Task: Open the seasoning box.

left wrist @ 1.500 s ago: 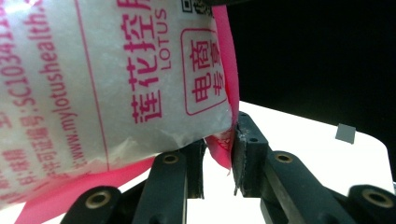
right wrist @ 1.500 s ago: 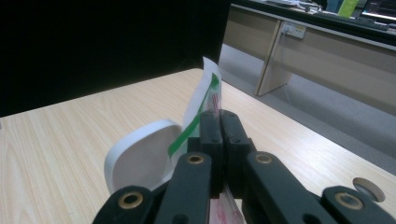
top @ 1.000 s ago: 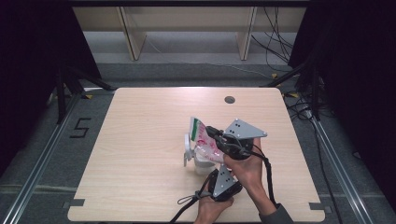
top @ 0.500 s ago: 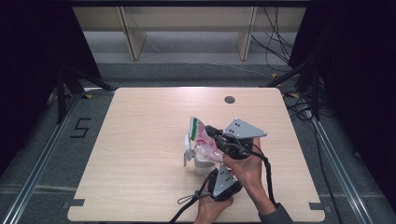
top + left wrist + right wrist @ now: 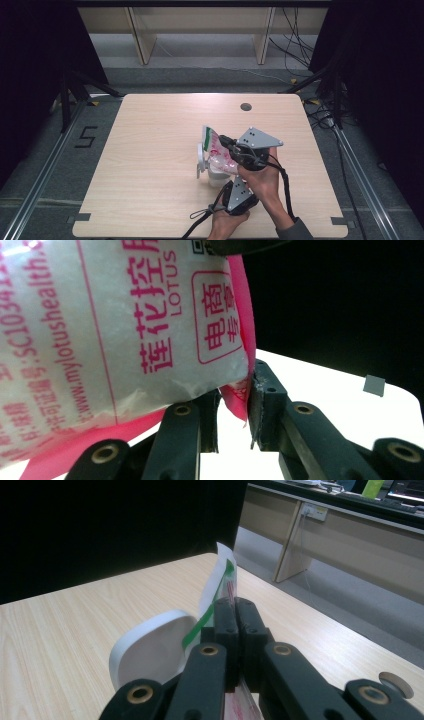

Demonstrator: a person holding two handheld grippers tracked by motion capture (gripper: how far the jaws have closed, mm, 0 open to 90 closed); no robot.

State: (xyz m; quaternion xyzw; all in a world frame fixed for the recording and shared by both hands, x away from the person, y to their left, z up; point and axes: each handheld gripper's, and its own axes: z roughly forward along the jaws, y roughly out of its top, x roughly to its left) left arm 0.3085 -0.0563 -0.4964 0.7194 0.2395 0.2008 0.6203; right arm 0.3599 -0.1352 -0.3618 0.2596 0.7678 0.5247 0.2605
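While both hands sit over the near middle of the wooden surface (image 5: 150, 150), the right hand-held gripper (image 5: 229, 142) has its jaws fully closed on the upper edge of a printed plastic pouch (image 5: 216, 150), pinching the thin green-striped film flat between the pads (image 5: 226, 617). The left hand-held gripper (image 5: 231, 186) comes in from below, its jaws narrowly parted around the pouch's lower pink corner (image 5: 239, 395); the corner lies between the pads, pressed by them. The pouch, filled with white granules and bearing red lettering, is suspended between both grippers directly above a white container (image 5: 220, 176), whose hinged lid (image 5: 147, 647) stands open.
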